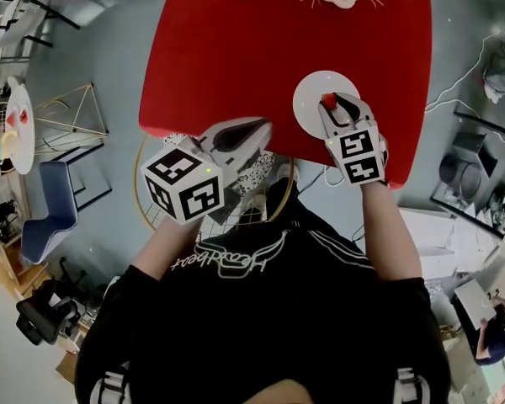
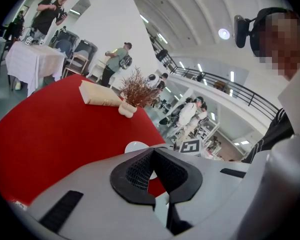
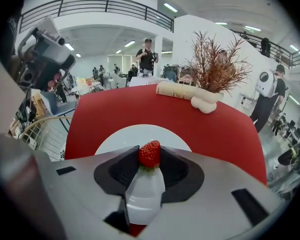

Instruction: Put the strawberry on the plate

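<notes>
Strawberry [image 3: 149, 154] pinched in right gripper [image 1: 337, 103], white plate [image 3: 117, 135] just beneath its jaws, poised for release; left gripper [image 2: 154, 171], pressed together and empty, hangs aside.

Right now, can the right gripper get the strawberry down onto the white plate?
Probably yes. The right gripper grips the strawberry over the white plate, whose bare surface lies straight ahead of its jaws. The left gripper sits off at the red table's near edge, out of the way.
</notes>
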The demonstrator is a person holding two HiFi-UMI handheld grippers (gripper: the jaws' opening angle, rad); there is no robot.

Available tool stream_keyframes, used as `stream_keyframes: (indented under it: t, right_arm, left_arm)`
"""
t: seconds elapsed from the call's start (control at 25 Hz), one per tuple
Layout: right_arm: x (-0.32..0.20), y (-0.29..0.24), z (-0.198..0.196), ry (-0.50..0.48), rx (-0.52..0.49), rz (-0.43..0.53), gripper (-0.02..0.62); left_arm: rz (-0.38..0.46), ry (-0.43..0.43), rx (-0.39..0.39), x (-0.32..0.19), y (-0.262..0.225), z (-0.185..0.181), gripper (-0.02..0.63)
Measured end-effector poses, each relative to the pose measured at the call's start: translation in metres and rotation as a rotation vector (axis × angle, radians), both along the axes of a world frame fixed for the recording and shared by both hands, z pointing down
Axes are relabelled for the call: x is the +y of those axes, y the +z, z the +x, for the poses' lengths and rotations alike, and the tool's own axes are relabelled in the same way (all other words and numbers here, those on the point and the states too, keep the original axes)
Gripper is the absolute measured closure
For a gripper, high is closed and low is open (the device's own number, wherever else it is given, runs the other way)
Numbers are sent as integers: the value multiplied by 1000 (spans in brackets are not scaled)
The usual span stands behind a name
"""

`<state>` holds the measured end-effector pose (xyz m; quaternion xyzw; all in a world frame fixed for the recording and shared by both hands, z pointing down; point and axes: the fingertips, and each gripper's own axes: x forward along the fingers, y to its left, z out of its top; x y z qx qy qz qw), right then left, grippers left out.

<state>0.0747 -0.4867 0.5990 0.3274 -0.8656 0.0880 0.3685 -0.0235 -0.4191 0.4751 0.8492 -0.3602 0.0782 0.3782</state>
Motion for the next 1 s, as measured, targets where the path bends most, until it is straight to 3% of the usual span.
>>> stream_keyframes:
  t: [0.6,1.0]
  right_arm:
    - [1,1,-2,-2,23,-11,476]
    - [10,-8,-1,18,-4,-23,430]
  left_arm:
    - [-1,-11,5,5,-1,-4,600]
    - [10,-14,10,19,-7,-12,600]
